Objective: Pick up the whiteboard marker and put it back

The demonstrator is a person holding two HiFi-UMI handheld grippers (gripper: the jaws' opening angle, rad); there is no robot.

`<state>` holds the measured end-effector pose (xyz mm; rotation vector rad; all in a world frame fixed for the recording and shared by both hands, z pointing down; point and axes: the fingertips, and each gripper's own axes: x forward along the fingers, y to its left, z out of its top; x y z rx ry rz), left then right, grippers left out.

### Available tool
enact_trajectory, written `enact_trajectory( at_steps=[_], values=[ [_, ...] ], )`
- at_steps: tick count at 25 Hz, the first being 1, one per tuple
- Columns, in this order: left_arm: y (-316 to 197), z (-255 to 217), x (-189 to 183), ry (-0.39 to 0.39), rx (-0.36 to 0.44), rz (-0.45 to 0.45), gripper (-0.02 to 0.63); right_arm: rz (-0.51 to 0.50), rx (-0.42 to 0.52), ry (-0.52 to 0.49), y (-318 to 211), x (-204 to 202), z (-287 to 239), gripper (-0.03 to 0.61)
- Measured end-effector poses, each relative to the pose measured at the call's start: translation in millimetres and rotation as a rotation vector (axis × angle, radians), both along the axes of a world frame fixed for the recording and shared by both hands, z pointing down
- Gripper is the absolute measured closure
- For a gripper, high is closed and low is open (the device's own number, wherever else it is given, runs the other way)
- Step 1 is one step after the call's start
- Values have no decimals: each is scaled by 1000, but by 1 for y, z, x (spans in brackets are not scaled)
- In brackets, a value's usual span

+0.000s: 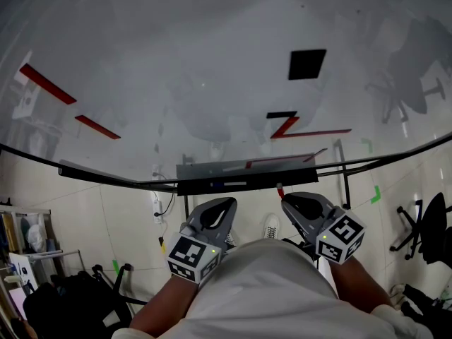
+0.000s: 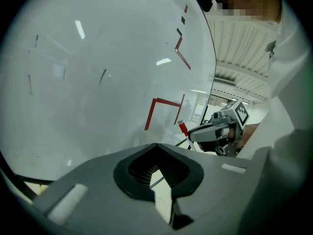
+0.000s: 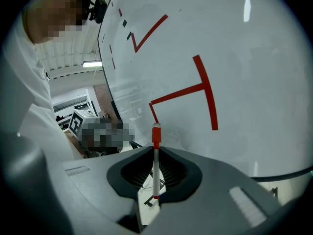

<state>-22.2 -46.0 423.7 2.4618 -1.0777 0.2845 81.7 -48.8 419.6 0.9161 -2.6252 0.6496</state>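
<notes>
You face a whiteboard (image 1: 176, 62) with a black square (image 1: 307, 63) toward its right edge and red strokes (image 1: 47, 84) near its left edge. An office chair (image 1: 426, 230) stands beyond its lower right corner.

Below the tray (image 1: 240, 169) along the whiteboard's (image 1: 212, 62) lower edge, the left tongs (image 1: 217, 210) sit left of the right tongs (image 1: 300, 202), which hold the marker (image 3: 155, 155) up toward the tray.

The whiteboard (image 3: 234, 48) walls off everything ahead of my right gripper (image 3: 155, 153) jaws, close past the marker (image 3: 155, 168) tip. Its tray (image 1: 212, 183) crosses just ahead of both grippers. Between the right gripper and the left gripper (image 2: 156, 153) I have open air.
</notes>
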Motion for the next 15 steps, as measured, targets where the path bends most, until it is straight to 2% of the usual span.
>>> enact_trajectory(
  at_steps=[10,15],
  values=[
    [-1,3,0,-7,-7,-1,597,-7,4,16,0,1,1,538],
    [0,3,0,-5,-5,3,597,-36,69,123,-1,-1,9,538]
  ],
)
